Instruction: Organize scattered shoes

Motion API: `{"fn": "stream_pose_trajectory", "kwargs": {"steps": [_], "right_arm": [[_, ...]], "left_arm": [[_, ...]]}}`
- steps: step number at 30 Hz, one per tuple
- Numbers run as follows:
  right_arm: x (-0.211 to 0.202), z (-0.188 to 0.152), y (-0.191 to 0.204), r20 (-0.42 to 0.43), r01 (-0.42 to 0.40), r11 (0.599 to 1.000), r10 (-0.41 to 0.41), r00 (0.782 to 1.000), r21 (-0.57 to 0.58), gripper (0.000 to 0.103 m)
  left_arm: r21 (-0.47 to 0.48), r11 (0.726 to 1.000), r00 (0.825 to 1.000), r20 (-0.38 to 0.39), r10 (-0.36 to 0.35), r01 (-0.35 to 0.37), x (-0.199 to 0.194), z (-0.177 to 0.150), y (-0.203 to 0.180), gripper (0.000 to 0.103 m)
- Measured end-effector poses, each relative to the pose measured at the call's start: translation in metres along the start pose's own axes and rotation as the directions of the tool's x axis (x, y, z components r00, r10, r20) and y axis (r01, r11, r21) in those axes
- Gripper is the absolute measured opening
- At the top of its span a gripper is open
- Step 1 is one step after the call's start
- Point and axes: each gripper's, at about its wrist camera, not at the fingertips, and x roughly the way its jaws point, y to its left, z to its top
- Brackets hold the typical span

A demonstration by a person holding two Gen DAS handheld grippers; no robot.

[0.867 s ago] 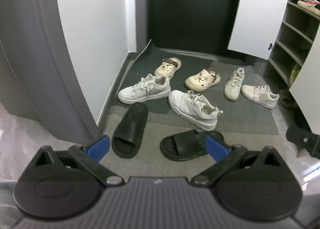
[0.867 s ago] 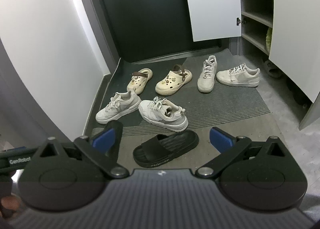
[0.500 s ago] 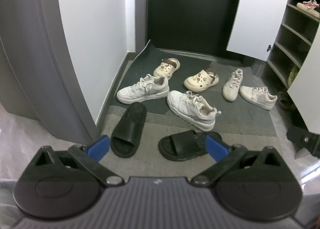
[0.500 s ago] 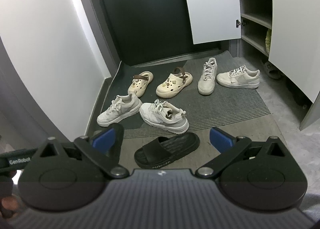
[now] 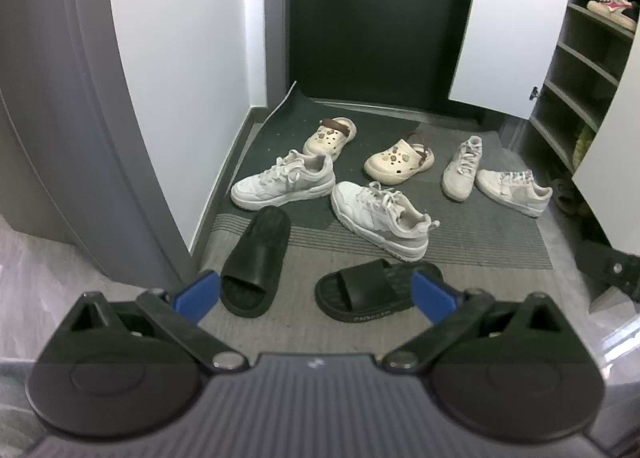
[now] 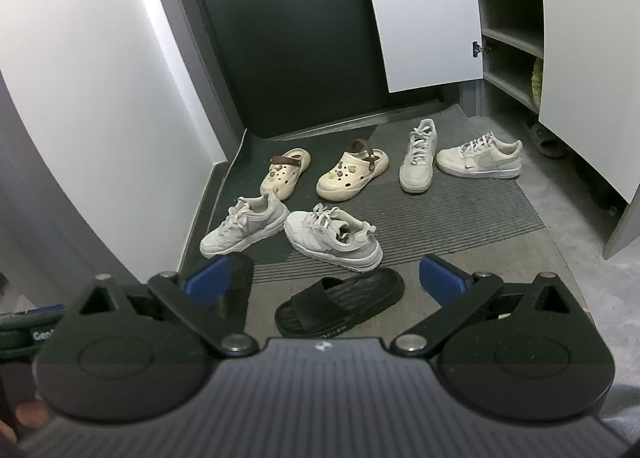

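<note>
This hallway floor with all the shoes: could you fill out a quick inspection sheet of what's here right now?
Surface: dark ribbed mat on a grey floor, its far left corner curled up against the wall.
Job's things: two black slides nearest; two chunky white sneakers; two cream clogs; two flat white sneakers. All lie loose, pairs pointing different ways.
Clutter: a dark sandal under the cabinet.
Grippers: left gripper and right gripper both open, holding nothing.
Cables: nothing seen.
Surroundings: dark door; open shoe cabinet with one shoe on a shelf.
</note>
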Motion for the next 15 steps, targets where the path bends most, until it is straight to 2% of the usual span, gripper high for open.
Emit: {"fn": "stream_pose_trajectory", "kwargs": {"steps": [6,11,15], "right_arm": [[0.002,0.001,0.004,-0.001,-0.001,1.000,0.001,1.000,-0.004,0.103],[0.008,0.005,0.011,-0.005,-0.002,1.000,0.002,1.000,-0.007,0.103],[0.004,0.003,0.007,-0.004,-0.005,1.000,0.005,1.000,0.003,0.103]], "left_arm": [[0.002,1.000,1.000,0.012,-0.005,0.005,-0.002,-0.001,0.002,0.103],[0.029,0.999,0.998,0.053,0.013,-0.014,-0.004,0.000,0.000,0.103],[0.025,1.000,0.999,0.041,0.000,-0.001,-0.003,0.001,-0.002,0.103]]}}
